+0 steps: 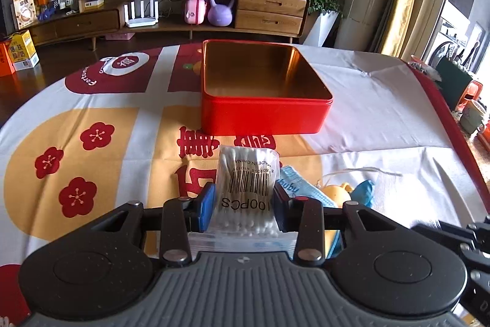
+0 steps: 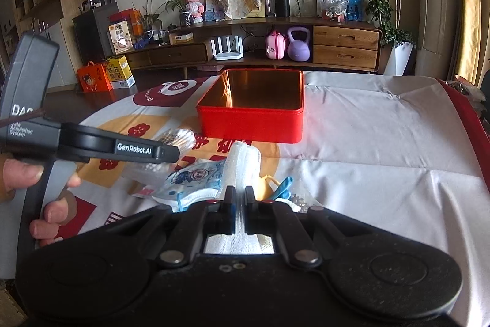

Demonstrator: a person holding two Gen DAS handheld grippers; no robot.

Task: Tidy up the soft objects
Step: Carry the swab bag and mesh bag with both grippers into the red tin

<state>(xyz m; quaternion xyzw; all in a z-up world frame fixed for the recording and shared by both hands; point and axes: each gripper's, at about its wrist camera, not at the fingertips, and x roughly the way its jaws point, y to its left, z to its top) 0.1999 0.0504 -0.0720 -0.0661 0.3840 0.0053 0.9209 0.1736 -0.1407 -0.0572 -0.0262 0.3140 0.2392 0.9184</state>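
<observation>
Grippers grasp soft goods for packing: left gripper [image 1: 242, 201] clamps a cotton swab bag [image 1: 246, 189], right gripper [image 2: 240, 198] pinches a gauze roll [image 2: 243, 164], both short of the empty red tin [image 1: 263, 88].

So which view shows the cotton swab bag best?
The left wrist view: the cotton swab bag sits centred between the left gripper pads, barcode readable. The right wrist view shows only a corner behind that gripper.

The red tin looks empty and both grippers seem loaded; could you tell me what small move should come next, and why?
Probably carry the left gripper forward over the red tin and release the cotton swab bag there: the tin is open, empty and straight ahead; the right gripper pinches white gauze.
</observation>
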